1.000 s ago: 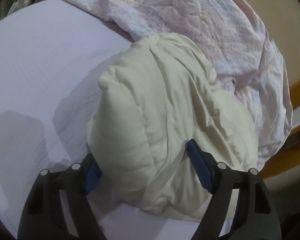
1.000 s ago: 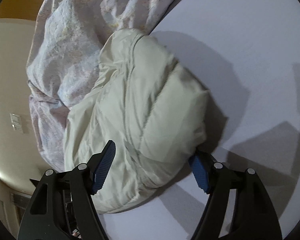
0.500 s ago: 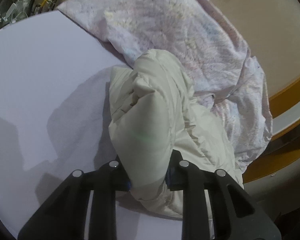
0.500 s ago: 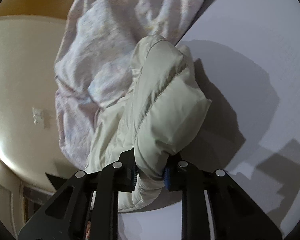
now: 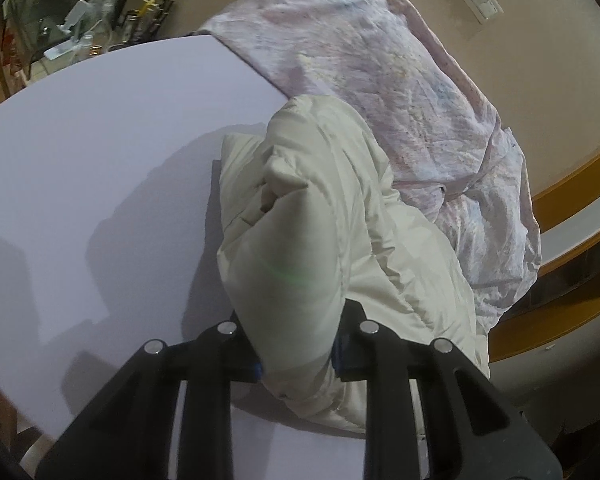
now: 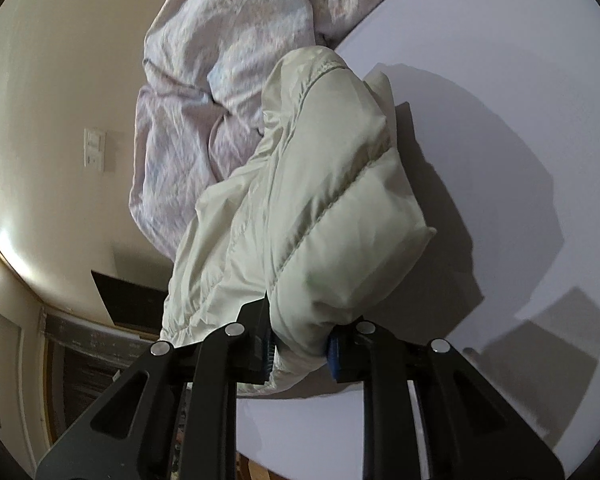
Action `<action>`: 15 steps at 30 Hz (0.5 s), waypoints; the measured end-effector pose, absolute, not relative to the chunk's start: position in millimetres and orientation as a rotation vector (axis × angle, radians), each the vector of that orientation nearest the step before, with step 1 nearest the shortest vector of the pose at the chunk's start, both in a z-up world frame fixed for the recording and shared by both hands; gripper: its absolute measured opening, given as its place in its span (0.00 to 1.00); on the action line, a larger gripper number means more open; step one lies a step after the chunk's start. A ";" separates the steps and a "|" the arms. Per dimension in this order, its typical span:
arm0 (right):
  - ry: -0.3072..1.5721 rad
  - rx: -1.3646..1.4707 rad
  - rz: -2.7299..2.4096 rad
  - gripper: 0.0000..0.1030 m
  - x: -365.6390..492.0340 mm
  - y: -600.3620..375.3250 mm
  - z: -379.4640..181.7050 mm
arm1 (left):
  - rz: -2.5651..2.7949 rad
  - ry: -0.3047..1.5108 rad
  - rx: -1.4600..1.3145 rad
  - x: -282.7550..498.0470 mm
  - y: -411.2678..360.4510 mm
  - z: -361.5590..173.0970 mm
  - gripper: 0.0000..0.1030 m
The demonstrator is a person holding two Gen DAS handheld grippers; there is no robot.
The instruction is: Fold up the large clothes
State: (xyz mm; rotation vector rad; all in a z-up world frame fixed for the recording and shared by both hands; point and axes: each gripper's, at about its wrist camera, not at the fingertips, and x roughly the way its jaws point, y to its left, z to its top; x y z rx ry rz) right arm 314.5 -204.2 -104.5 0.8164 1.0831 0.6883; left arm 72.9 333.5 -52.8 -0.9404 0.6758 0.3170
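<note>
Jacket [image 5: 324, 208] bunched higher off table [image 5: 100, 184] vs 1s ago, left gripper [image 5: 298, 354] & right gripper [image 6: 300, 350] now clamped on it

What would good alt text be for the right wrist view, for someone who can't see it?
Right tongs clamp a bunched fold of a puffy cream jacket, lifting it off a white table. A crumpled pale lilac patterned cloth lies behind it at the table's far edge, against a beige wall.

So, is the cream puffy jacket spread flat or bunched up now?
Bunched up: the cream jacket rises in a crumpled heap, pinched by both the left gripper and right gripper.
</note>
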 end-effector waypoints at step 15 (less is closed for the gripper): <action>0.896 0.426 0.421 0.53 252.5 -226.3 -57.2 | 0.394 0.703 -0.873 31.0 329.0 -68.2 0.69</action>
